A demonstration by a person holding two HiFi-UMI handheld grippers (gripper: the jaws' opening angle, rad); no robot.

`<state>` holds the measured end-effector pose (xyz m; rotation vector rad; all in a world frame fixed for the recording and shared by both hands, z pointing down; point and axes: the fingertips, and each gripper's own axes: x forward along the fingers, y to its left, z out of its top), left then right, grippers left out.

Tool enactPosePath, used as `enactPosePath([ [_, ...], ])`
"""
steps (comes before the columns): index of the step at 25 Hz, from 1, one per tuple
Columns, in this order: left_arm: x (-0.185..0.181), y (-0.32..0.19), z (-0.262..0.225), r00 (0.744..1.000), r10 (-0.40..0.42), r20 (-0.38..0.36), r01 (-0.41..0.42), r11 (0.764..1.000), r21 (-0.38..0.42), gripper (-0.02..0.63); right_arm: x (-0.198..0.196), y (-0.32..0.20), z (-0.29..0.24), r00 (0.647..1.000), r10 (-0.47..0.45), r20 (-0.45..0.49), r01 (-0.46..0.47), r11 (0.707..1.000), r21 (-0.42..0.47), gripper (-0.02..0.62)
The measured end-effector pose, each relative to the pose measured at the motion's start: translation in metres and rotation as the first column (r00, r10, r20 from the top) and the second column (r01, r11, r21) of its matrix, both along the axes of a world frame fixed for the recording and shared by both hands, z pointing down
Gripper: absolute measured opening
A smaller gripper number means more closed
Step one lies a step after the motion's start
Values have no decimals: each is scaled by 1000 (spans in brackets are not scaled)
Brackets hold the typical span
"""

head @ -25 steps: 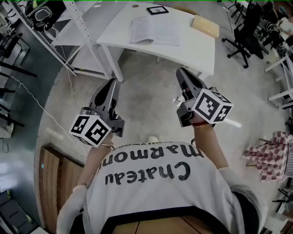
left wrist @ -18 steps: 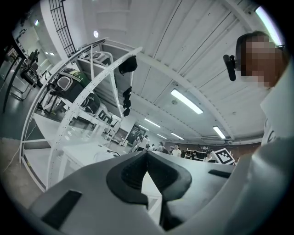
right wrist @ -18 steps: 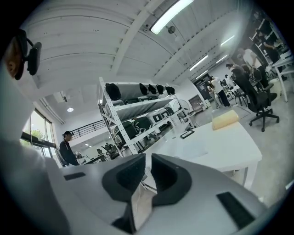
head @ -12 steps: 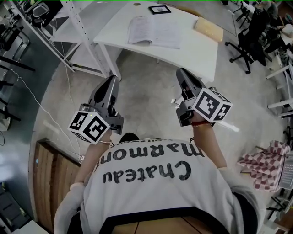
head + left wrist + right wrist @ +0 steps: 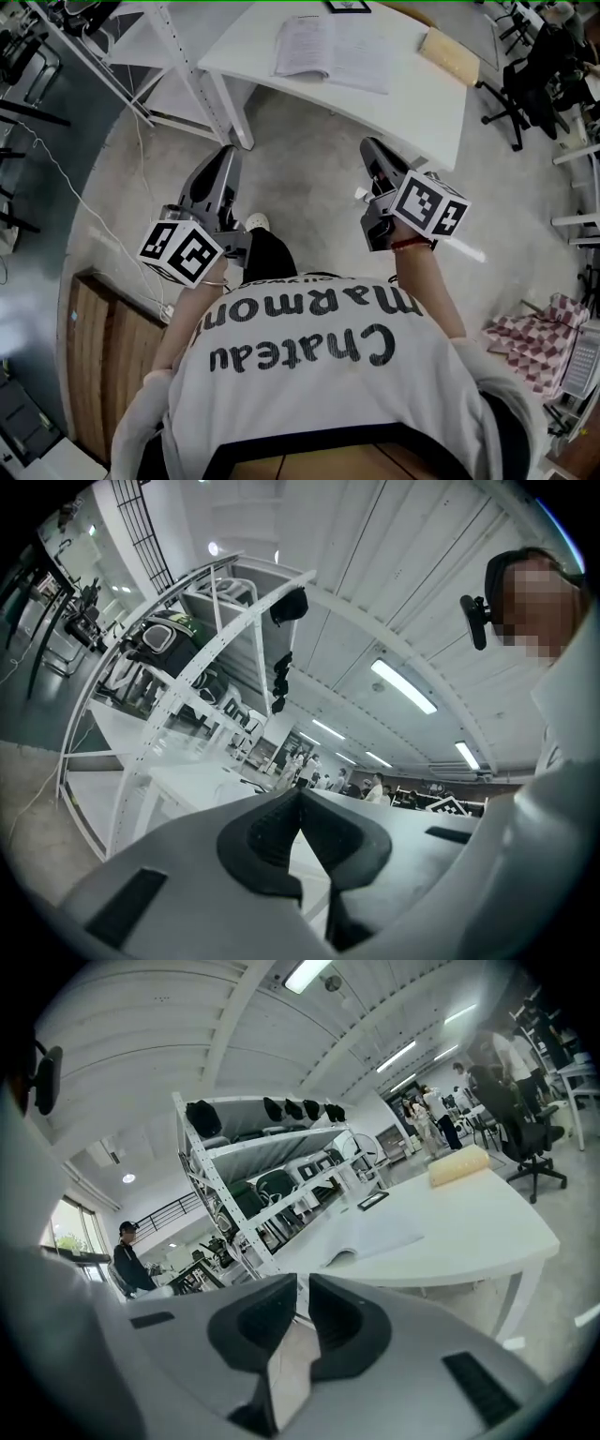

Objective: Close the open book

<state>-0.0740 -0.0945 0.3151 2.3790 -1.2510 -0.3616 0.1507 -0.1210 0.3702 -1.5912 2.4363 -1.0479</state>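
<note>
Since the open book (image 5: 333, 52) lies flat on the white tabletop (image 5: 412, 108), well ahead of both tools, the step in hand is, I judge, only the approach. The left tool (image 5: 223, 159) and the right tool (image 5: 372, 152) both have their jaws drawn together and carry nothing. It is better to come close to the book first, then slip one tip under its outer page edge and fold that side over gently.

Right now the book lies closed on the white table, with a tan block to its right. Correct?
Not quite: the book lies open, pages up, as the head view shows. It is on the white table, with the tan block to its right.
</note>
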Motion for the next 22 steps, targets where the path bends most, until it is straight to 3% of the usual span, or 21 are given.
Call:
enactPosePath([
  [5, -18, -51, 10, 1000, 12, -3, -12, 1000, -20, 23, -18, -47, 15, 1000, 7, -24, -8, 998, -64, 57],
  [13, -58, -157, 3, 999, 37, 30, -36, 999, -16, 23, -51, -145, 18, 999, 33, -39, -37, 996, -87, 57],
  [22, -111, -252, -9, 996, 81, 41, -81, 997, -10, 23, -87, -231, 35, 988, 139, 68, -129, 983, -131, 57],
])
